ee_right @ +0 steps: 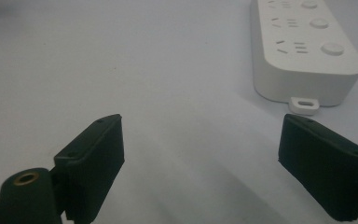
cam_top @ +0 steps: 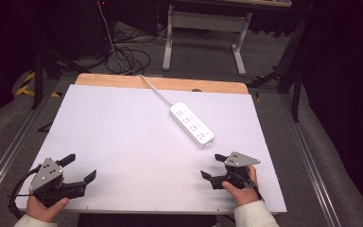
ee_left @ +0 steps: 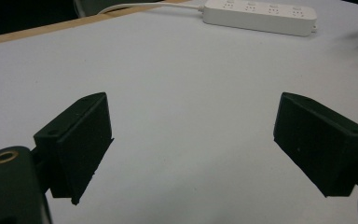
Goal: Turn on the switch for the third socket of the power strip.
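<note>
- Upper centre-right of the high view: white power strip (cam_top: 192, 124), lying flat and slantwise on the white table (cam_top: 123, 132), its cord (cam_top: 157, 91) running off the far wooden edge. Lower left: left gripper (cam_top: 82, 169), jaws spread wide, nothing between them, well apart from the strip. Lower right: right gripper (cam_top: 214, 166), jaws likewise spread and empty, near the strip's closer end but not touching.
- Top right of the left gripper view: power strip (ee_left: 260, 12) far off, seen along its long side; left gripper (ee_left: 193, 142) with black jaws parted over bare table.
- Upper right of the right gripper view: power strip (ee_right: 303, 42) just beyond the right-hand jaw, its small hanging tab (ee_right: 303, 104) facing the camera; right gripper (ee_right: 200, 156) gaping, holding nothing.
- Handling, judged: rigid plastic shell, light to moderate weight, smooth and likely slippery; the cord will drag. Best taken across the narrow width near the closer end, jaws on the two long side walls.
</note>
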`<state>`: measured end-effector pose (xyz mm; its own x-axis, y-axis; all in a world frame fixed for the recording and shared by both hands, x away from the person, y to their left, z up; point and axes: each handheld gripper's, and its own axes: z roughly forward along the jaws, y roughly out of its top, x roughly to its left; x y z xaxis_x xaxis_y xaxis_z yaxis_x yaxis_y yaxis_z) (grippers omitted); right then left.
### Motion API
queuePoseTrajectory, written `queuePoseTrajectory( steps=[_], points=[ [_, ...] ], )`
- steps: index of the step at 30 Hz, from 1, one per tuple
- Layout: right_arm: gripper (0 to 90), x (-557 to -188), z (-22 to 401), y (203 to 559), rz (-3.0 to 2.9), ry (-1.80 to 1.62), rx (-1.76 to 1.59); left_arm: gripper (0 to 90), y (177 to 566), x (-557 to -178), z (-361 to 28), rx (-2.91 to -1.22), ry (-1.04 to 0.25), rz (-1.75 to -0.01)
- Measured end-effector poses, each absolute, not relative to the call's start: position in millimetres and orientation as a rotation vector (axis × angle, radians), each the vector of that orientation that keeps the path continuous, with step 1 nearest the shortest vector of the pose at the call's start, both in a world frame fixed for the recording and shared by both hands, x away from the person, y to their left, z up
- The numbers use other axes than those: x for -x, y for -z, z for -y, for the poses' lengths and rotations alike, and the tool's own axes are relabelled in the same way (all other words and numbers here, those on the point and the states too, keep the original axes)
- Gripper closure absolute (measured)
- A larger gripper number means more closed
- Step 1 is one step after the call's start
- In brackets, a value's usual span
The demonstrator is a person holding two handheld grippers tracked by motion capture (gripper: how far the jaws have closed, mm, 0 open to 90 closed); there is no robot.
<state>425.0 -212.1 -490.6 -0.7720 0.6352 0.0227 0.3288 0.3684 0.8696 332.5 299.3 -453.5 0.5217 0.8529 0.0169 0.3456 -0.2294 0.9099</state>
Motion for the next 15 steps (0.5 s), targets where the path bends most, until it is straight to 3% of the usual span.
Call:
queuePoseTrajectory(
  steps=[15],
  points=[
    [15.3, -423.7, 216.5, 487.5, -2.296, -1.344, -0.844, 12.9, 462.0, -336.8, -303.1, -1.794, -0.673, -0.999]
  ],
)
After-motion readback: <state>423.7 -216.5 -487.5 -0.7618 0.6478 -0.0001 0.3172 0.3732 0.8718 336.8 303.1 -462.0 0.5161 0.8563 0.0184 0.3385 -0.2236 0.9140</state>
